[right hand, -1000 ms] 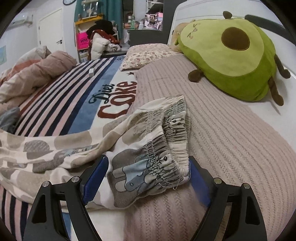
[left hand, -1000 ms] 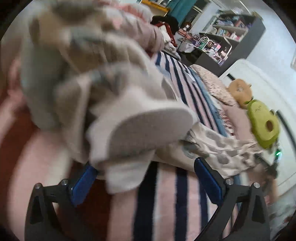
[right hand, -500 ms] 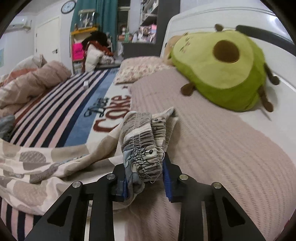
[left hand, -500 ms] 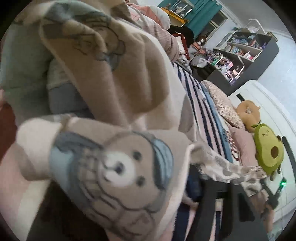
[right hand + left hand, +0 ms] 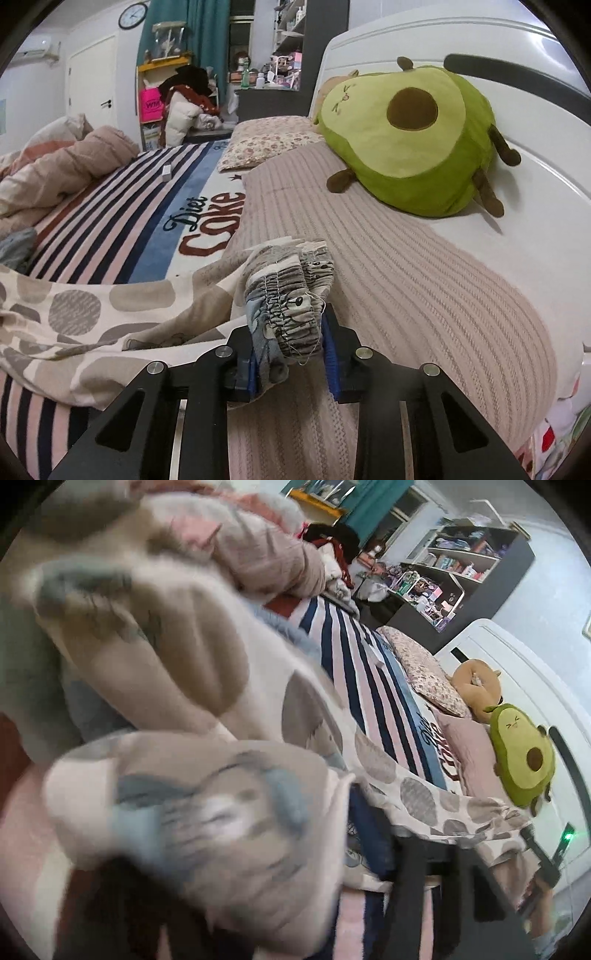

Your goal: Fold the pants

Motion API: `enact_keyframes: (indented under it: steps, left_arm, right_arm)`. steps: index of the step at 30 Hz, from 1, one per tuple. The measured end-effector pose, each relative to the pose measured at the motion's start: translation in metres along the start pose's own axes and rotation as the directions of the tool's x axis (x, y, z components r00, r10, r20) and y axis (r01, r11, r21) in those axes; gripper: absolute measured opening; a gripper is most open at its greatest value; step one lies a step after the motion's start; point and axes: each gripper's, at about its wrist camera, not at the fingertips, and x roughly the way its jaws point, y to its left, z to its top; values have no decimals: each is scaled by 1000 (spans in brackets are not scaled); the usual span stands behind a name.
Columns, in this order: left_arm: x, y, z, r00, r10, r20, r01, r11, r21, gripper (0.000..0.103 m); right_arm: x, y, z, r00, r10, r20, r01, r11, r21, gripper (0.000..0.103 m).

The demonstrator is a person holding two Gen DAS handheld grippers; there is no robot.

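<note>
Left wrist view: bed [image 5: 373,686] with striped blanket, shelves [image 5: 465,565] in far corner, avocado plush [image 5: 524,764] by headboard. Pants [image 5: 207,812], beige with grey spots and a bear print, blurred, fill most of the frame and trail across the bed. Left gripper [image 5: 280,904] mostly buried under cloth; cannot tell how its fingers stand.

Right wrist view: ribbed pink cover [image 5: 424,295] beside the striped "Diet Coke" blanket [image 5: 147,229]; wall clock [image 5: 133,15] above door. Right gripper [image 5: 290,363] low over the cover, fingers [image 5: 332,369] narrow, pinching the gathered waistband [image 5: 284,299]
</note>
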Motion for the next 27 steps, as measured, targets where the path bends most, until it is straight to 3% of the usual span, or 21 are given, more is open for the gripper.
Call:
enact_keyframes:
  steps: [6,9,11,13,15,18,21,23,27]
  left_arm:
    - [-5,12,14,997,49,51,-46,998,-41,48]
    - [-8,13,17,990,106,90,-104,994,-28,51]
    - [-12,13,17,983,142,116,-141,990,-22,58]
    - [-24,13,18,957,223,185,-226,974,-4,83]
    - [-32,14,21,938,255,234,-266,964,13,84]
    - [-24,22,32,955,246,165,-251,968,10,84]
    - [-11,22,33,933,324,157,-334,942,37,85]
    - [2,23,31,940,318,121,-325,945,45,89]
    - [9,18,24,950,290,118,-298,953,52,85]
  right_arm:
    - [-11,-12,-5,1000,-28,12,28,999,40,22]
    - [-19,-20,-7,998,-53,24,52,997,52,21]
    - [-26,-26,-10,997,-76,28,74,996,56,21]
    - [-34,-33,-12,995,-92,29,90,994,64,21]
    - [-44,-41,-15,992,-121,31,119,990,72,21]
    - [-44,-49,-16,995,-95,6,94,992,88,21]
    - [-41,-41,-16,994,-105,15,104,993,55,21]
    - [-41,-38,-15,994,-107,21,106,993,45,21]
    - [-37,-38,-16,995,-103,3,103,994,47,21]
